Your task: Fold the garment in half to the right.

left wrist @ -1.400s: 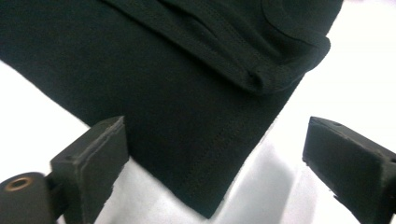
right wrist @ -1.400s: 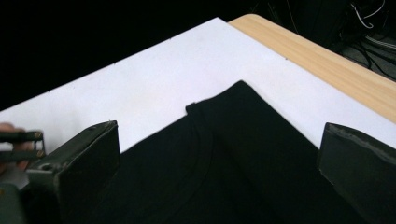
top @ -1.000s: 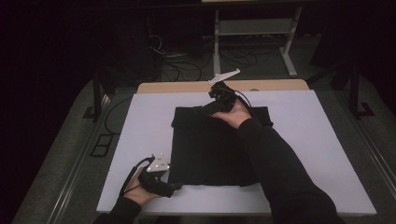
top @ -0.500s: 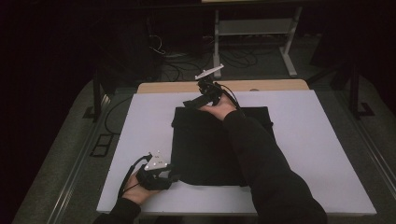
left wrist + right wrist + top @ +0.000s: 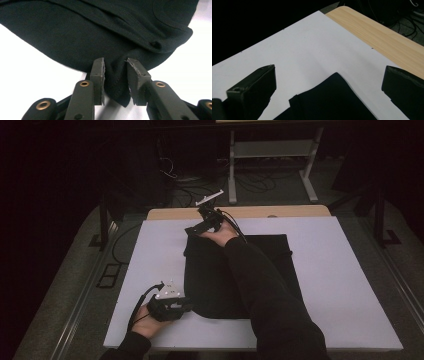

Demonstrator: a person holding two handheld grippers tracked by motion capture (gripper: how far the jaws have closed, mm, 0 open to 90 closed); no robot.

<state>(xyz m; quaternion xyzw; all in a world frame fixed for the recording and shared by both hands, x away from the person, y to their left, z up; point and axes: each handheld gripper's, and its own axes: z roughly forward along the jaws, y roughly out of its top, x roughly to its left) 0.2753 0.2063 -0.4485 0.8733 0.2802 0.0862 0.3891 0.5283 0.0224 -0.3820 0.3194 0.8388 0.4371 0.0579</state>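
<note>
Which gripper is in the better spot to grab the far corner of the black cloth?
Probably the right gripper: its open jaws hover over the black cloth's far corner. The left gripper pinches the near edge.

Dark cloth partly covered and cut off at picture edges.

The person's sleeve hides the middle of the black garment behind the right claw. Ahead of the left claw, the garment runs off the top edge.
</note>
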